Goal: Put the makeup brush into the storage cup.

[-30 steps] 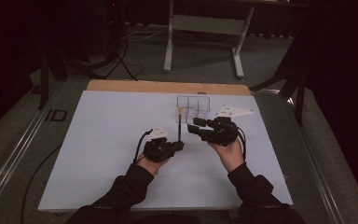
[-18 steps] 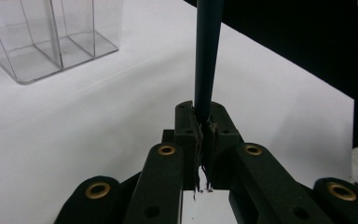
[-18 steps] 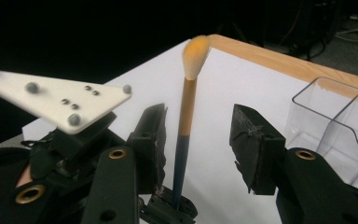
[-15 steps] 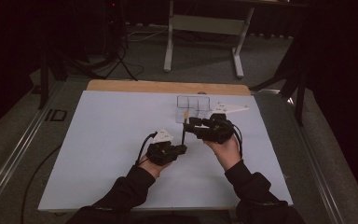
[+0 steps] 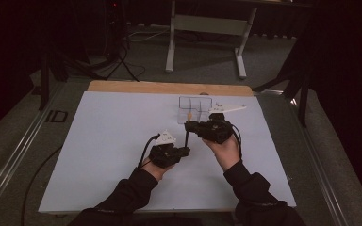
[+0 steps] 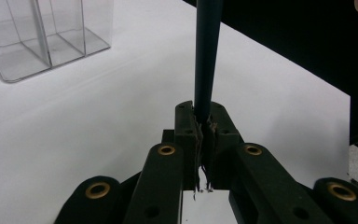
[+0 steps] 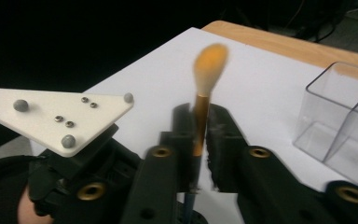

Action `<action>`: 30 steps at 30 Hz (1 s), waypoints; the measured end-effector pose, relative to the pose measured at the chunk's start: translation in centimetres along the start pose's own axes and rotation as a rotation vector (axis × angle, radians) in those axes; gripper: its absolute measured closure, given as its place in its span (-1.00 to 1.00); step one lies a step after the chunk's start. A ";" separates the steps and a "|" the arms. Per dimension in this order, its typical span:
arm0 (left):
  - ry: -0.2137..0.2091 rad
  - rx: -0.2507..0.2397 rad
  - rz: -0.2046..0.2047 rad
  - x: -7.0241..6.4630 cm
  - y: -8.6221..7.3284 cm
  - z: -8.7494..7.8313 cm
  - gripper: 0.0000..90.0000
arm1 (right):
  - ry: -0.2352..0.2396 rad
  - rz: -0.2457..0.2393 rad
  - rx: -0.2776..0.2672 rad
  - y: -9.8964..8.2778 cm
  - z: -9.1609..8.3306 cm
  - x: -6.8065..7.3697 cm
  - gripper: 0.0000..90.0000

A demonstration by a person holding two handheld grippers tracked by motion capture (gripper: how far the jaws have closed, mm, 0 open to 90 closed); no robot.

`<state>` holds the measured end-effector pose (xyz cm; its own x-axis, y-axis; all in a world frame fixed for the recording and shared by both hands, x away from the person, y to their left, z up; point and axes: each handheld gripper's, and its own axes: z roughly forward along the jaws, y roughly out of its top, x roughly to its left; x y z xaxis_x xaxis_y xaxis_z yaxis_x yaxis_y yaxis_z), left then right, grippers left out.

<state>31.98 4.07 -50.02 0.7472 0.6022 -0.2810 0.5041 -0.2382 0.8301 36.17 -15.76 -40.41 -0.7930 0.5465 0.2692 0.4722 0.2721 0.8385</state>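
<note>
Both of your grippers now meet on one brush (image 5: 187,135). Your left gripper (image 5: 185,150), nearest you, pinches its dark handle low down, having slid rightward since a second ago. Your right gripper (image 5: 189,125) has swung in and closes around the shaft below the orange bristles (image 7: 209,67). Beyond stands the clear divided box (image 5: 195,105) on the white table (image 5: 113,127).

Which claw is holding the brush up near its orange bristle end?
The right claw, closed on the gold neck just below the bristles of the brush; the left claw clamps the dark handle end.
</note>
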 end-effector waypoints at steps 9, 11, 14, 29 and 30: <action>-0.001 -0.006 -0.004 0.0 0.1 0.1 0.89 | -0.010 -0.009 0.022 0.3 0.1 0.3 0.87; -0.003 -0.013 -0.024 0.1 0.2 0.0 0.84 | -0.007 -0.019 0.018 0.3 0.0 0.4 0.87; -0.023 -0.040 -0.043 0.2 0.3 -0.3 0.61 | -0.013 -0.035 0.013 0.6 -0.2 0.5 0.87; 0.002 -0.034 0.008 -0.1 0.4 -3.2 -0.17 | -0.049 -0.099 -0.019 2.0 -1.5 0.8 0.87; -0.004 -0.035 0.009 -0.1 0.4 -3.5 -0.24 | -0.054 -0.102 -0.021 2.1 -1.6 0.7 0.87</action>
<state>30.52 6.60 -47.97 0.7534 0.5973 -0.2748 0.4817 -0.2169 0.8491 35.97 -16.05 -37.73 -0.8145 0.5586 0.1567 0.3814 0.3121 0.8701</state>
